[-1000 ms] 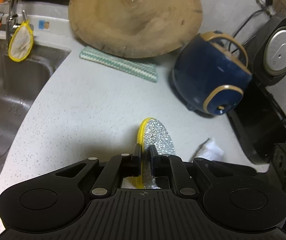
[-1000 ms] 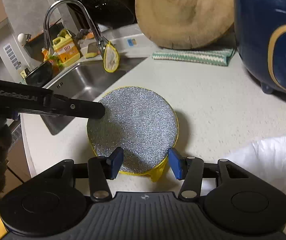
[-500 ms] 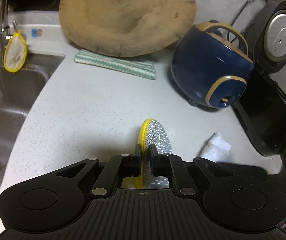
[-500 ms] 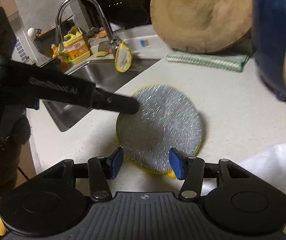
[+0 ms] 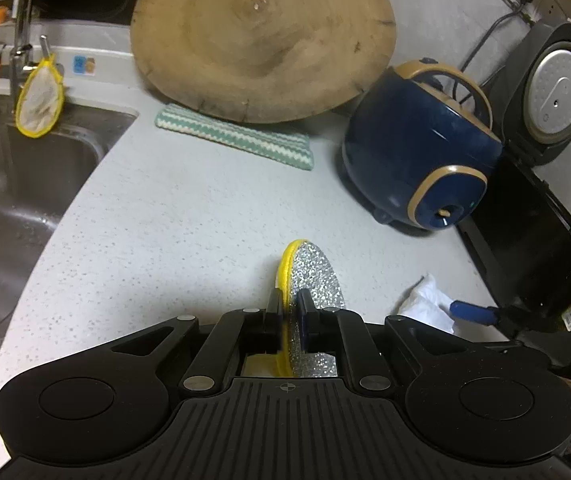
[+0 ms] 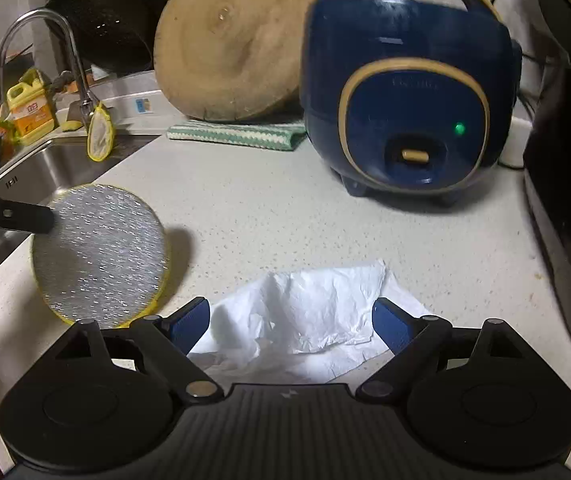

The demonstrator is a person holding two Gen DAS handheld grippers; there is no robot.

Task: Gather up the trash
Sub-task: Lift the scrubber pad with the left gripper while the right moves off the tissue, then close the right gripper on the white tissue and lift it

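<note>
1. Opening wide, my right claw (image 6: 290, 322) frames the crumpled white tissue (image 6: 301, 316) lying on the speckled surface (image 6: 269, 216); its pads do not touch it.
2. My left claw (image 5: 289, 312) pinches the round silver-and-yellow scrubber (image 5: 313, 280) on edge, just left of the tissue.
3. Beyond stand the blue cooker (image 6: 405, 100), striped cloth (image 5: 233, 138) and wooden board (image 5: 261, 36).

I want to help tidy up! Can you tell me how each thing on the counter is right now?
Left gripper: shut on the scrub pad.
Scrub pad: held up on edge.
Right gripper: jaws opening, tissue between them, not gripped.
Tissue: crumpled, lying on the counter.
Blue cooker: lid shut, green light on.
Black cooker: lid open.
</note>
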